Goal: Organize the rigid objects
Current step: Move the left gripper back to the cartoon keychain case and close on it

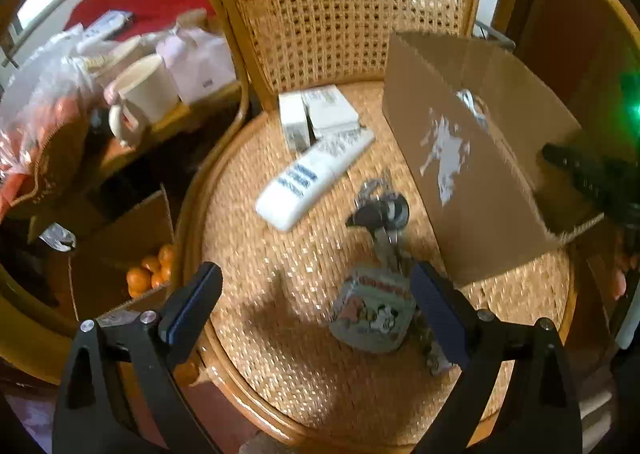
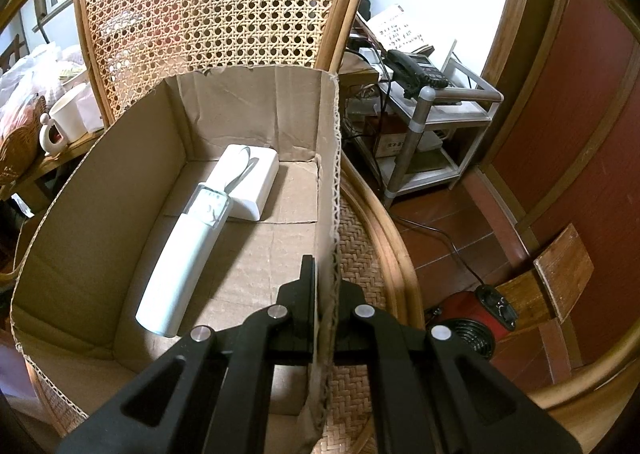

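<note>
Rattan chair (image 1: 280, 318) seat carries everything. Cardboard box (image 2: 120, 182) stands on its right side; right gripper (image 2: 326, 294) jaws clamped tight on the box's right wall. Inside the box: long white case (image 2: 180, 258), white power bank (image 2: 256, 178). Loose on the seat: white remote (image 1: 312, 178), small white boxes (image 1: 316, 114), keys (image 1: 380, 214), small printed tin (image 1: 374, 310). Left gripper (image 1: 316, 290) jaws wide apart, holding nothing, above the tin.
</note>
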The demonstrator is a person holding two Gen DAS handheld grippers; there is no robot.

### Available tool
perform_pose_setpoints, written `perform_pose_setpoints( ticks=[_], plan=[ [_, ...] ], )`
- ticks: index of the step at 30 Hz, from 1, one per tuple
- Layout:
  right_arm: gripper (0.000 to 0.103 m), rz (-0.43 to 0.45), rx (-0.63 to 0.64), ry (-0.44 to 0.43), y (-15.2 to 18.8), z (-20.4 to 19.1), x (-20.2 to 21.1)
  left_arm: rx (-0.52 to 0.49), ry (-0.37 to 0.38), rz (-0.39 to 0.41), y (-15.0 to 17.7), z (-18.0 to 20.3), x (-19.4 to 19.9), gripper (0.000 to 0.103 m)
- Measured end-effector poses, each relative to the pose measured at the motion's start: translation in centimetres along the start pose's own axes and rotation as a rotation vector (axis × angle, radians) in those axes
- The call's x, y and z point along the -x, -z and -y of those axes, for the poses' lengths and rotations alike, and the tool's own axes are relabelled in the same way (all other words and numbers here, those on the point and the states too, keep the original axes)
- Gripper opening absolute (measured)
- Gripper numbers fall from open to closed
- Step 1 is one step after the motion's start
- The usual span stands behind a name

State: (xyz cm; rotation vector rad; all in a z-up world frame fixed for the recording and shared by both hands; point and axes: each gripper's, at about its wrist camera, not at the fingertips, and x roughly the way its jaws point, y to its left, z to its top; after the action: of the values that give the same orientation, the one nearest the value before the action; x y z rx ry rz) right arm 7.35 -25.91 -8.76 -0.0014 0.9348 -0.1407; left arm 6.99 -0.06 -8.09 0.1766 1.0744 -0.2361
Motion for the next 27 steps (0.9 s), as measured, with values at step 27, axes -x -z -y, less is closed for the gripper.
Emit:
perform_pose_setpoints(
  ticks=[27],
  plan=[
    [0.006, -0.001, 0.001, 0.001, 0.0, -0.1, 0.0, -0.022, 0.095, -0.214, 0.9, 0.4, -5.5, 0.097]
  ],
)
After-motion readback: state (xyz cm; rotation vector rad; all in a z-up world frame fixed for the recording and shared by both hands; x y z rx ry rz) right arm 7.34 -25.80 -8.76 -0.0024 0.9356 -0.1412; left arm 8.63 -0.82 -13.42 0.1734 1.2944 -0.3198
